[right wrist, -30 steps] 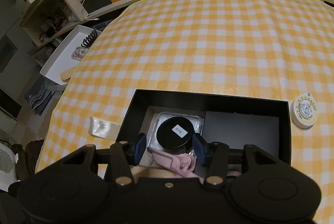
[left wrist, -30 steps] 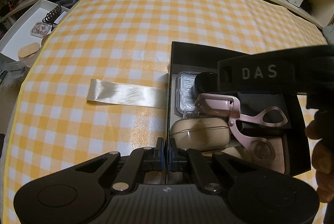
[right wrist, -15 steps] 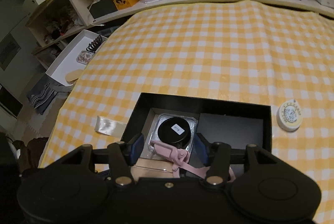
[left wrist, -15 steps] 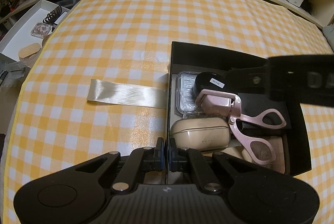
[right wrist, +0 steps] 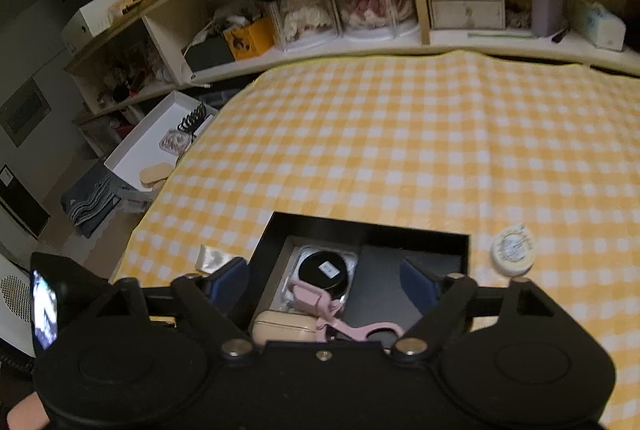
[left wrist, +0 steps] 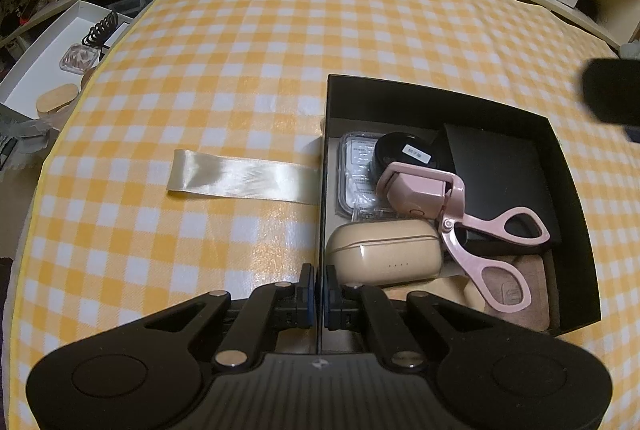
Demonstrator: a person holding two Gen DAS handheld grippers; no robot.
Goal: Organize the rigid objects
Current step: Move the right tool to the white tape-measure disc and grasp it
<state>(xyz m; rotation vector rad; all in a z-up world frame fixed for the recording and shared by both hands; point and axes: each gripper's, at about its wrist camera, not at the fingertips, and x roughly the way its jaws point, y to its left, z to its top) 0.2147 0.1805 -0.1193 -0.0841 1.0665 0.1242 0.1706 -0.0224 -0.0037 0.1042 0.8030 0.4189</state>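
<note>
Left wrist view: the left gripper is clamped on the near wall of the black box. Inside lie a black jar, a pink eyelash curler and a beige case.

Right wrist view: the right gripper hangs above the box, jaws opening, nothing between them. A white round tin sits on the checked cloth just outside.

The label on the black jar's lid was too small to read. A dark blurred shape was cut off at the left-wrist view's right edge. The beige case sat half hidden behind the right gripper's body.
</note>
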